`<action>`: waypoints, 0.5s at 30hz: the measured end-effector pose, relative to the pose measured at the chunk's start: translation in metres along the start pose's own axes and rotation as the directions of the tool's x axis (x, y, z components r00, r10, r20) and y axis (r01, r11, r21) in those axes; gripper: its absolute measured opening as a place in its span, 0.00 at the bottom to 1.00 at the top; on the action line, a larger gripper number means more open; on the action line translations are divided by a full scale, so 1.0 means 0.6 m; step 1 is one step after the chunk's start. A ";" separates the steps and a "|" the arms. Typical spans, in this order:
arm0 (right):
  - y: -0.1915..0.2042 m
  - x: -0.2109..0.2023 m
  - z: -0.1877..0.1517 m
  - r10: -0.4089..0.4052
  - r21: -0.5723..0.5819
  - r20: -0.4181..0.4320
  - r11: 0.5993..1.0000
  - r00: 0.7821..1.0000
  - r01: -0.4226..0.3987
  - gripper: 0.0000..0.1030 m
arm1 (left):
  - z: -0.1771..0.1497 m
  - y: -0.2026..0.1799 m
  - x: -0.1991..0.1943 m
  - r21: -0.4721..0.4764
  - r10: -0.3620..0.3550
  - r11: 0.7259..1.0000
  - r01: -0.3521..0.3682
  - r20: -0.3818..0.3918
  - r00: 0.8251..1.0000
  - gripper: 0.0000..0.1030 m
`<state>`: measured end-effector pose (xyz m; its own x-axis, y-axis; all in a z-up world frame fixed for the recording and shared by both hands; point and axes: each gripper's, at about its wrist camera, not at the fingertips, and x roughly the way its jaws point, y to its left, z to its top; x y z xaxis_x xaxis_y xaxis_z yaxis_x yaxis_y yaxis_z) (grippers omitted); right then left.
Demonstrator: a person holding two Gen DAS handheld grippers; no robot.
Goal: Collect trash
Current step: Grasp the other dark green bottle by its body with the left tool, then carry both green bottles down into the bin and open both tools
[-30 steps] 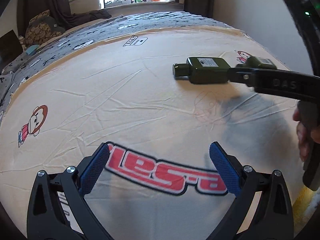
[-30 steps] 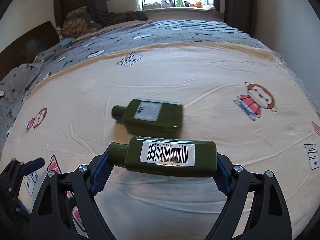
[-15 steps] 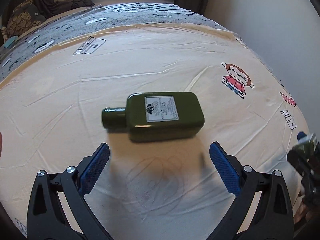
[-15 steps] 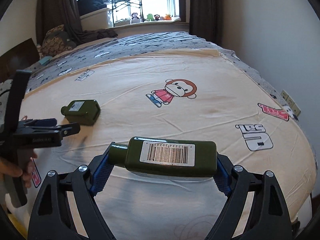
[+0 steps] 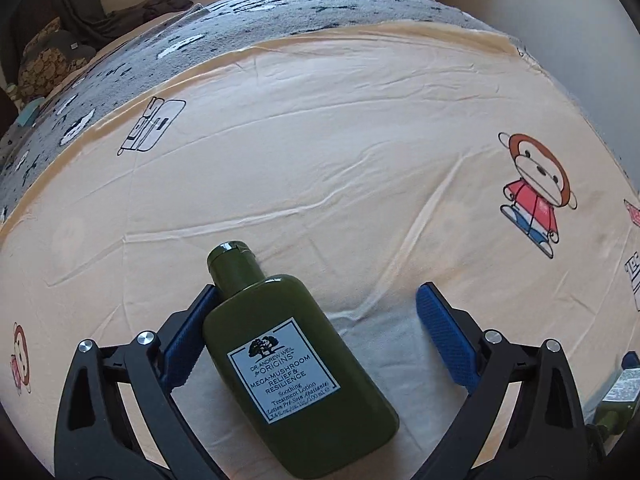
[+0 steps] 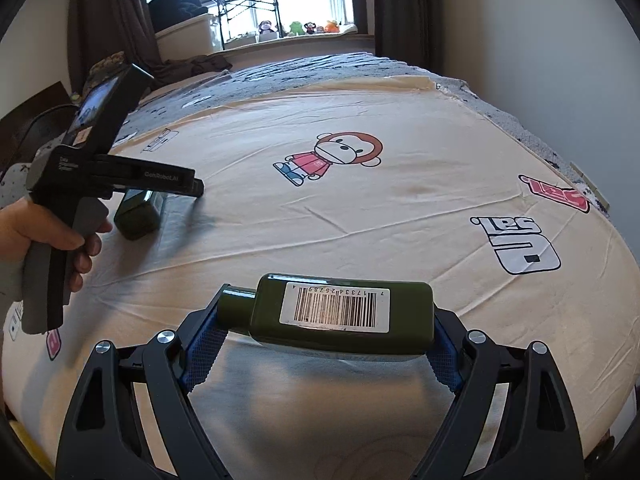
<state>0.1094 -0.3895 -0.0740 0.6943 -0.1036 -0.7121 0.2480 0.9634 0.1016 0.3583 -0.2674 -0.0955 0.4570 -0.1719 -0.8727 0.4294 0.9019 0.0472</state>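
A dark green lotion bottle (image 5: 288,364) with a white label lies on the cream bedsheet between the fingers of my left gripper (image 5: 320,328). The gripper is open; the left pad (image 5: 188,336) touches the bottle's neck, the right pad (image 5: 444,340) is apart from it. The same bottle (image 6: 140,212) shows under the left gripper (image 6: 192,188) in the right wrist view. My right gripper (image 6: 324,332) is shut on a second green bottle (image 6: 340,312) with a barcode label, held sideways above the bed. That bottle's end shows at the left view's lower right (image 5: 616,400).
The bed's cream sheet (image 5: 320,168) has cartoon monkey prints (image 5: 536,192) and logos. A grey blanket (image 5: 240,28) covers the far part. A wall (image 6: 540,40) runs along the right. A window sill with toys (image 6: 304,28) and curtains stand behind the bed.
My left gripper has moved forward and down so the lying bottle now sits between its fingers, neck turned away. My right gripper still holds its bottle and has swung slightly.
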 end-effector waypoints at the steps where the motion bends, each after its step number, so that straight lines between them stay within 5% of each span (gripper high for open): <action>1: -0.002 0.000 -0.001 0.003 0.002 0.000 1.000 1.000 -0.003 0.84 | -0.003 -0.001 -0.001 0.001 -0.003 1.000 0.003 0.007 1.000 0.85; 4: -0.001 -0.006 -0.003 0.011 -0.001 0.005 1.000 1.000 -0.011 0.84 | -0.011 -0.004 -0.016 0.016 -0.005 1.000 0.005 0.025 1.000 0.57; 15: 0.058 -0.086 -0.022 0.048 -0.093 0.050 0.995 0.998 -0.043 0.84 | -0.167 0.002 -0.118 0.105 -0.066 0.993 0.060 0.055 0.996 0.52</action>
<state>0.0732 -0.3476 -0.0426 0.7383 -0.0695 -0.6709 0.1539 0.9858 0.0673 0.2486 -0.2143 -0.0820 0.4702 -0.2529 -0.8456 0.5355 0.8433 0.0456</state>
